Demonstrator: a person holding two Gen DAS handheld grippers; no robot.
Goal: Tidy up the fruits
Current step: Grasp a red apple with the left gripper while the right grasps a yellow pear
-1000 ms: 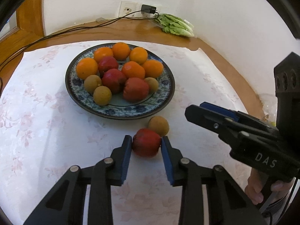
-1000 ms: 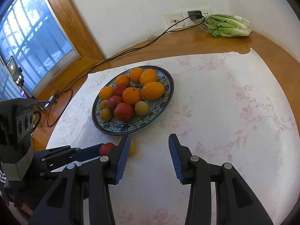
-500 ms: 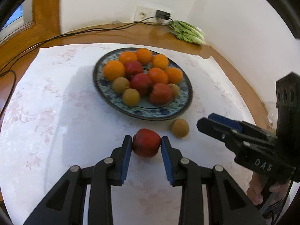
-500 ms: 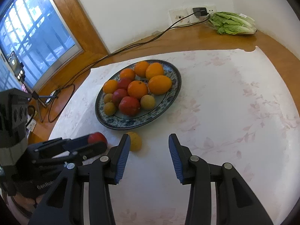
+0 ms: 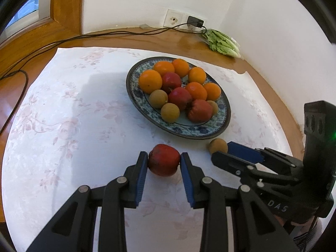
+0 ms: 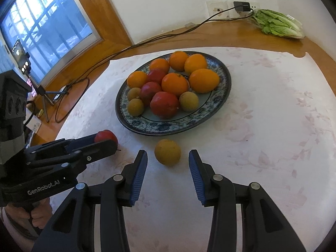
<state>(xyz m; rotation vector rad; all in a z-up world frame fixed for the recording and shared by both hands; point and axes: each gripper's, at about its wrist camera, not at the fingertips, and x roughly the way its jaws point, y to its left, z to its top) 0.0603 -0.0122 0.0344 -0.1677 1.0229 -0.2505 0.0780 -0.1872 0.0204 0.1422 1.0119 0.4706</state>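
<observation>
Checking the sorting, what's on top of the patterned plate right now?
The patterned plate holds oranges, red fruits and small brownish fruits. Anything beneath the pile is hidden.

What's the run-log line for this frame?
left gripper: shut on red fruit | right gripper: open around loose brown fruit, no contact | plate: full

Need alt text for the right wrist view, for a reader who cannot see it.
The open right claw frames a small yellow-brown fruit on the floral tablecloth, not touching it. At left, the left claw grips a red fruit; beyond, a patterned plate holds oranges and other fruit.
</observation>
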